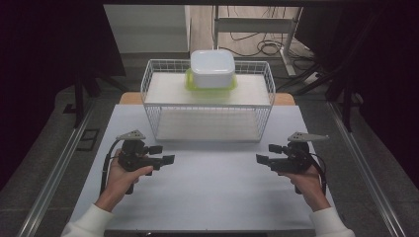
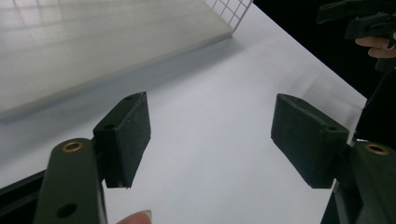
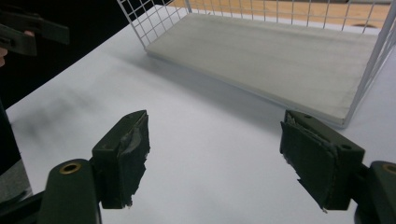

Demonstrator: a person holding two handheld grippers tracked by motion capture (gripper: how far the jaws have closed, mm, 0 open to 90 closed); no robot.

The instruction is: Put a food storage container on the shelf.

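Both my grippers, left gripper and right gripper, gape empty over the white table, facing inward, near the white wire rack carrying the white lidded container.

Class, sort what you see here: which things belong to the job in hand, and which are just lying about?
Job in hand:
white lidded plastic container on a green base
white wire shelf rack
left hand-held gripper
right hand-held gripper

Lying about:
black cables on the floor
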